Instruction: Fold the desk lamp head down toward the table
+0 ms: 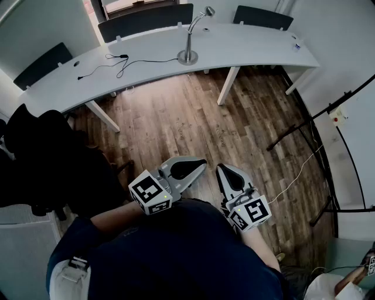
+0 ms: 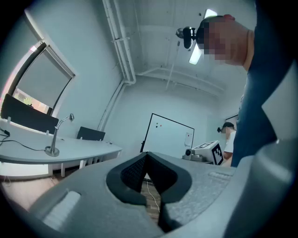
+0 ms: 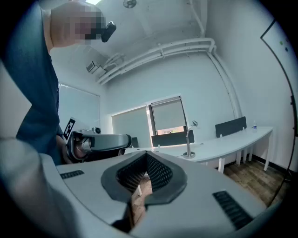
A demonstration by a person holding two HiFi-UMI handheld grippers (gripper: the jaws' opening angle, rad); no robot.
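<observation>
Hovering left gripper (image 1: 201,166): jaws pressed together, empty.
Right gripper (image 1: 222,170): jaws pressed together, empty.
Desk lamp (image 1: 189,38): upright on white table (image 1: 252,44), well apart from both.

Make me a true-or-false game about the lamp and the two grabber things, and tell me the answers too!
1. The desk lamp stands on the white table. True.
2. The left gripper is holding the lamp. False: it is shut on nothing, close to the person's body and far from the lamp.
3. The lamp's head is folded down onto the table. False: it is raised on its bent neck, above the base.
4. A black cable lies on the table, left of the lamp in the head view. True.
5. The right gripper has its jaws wide open. False: they are shut, with nothing between them.
</observation>
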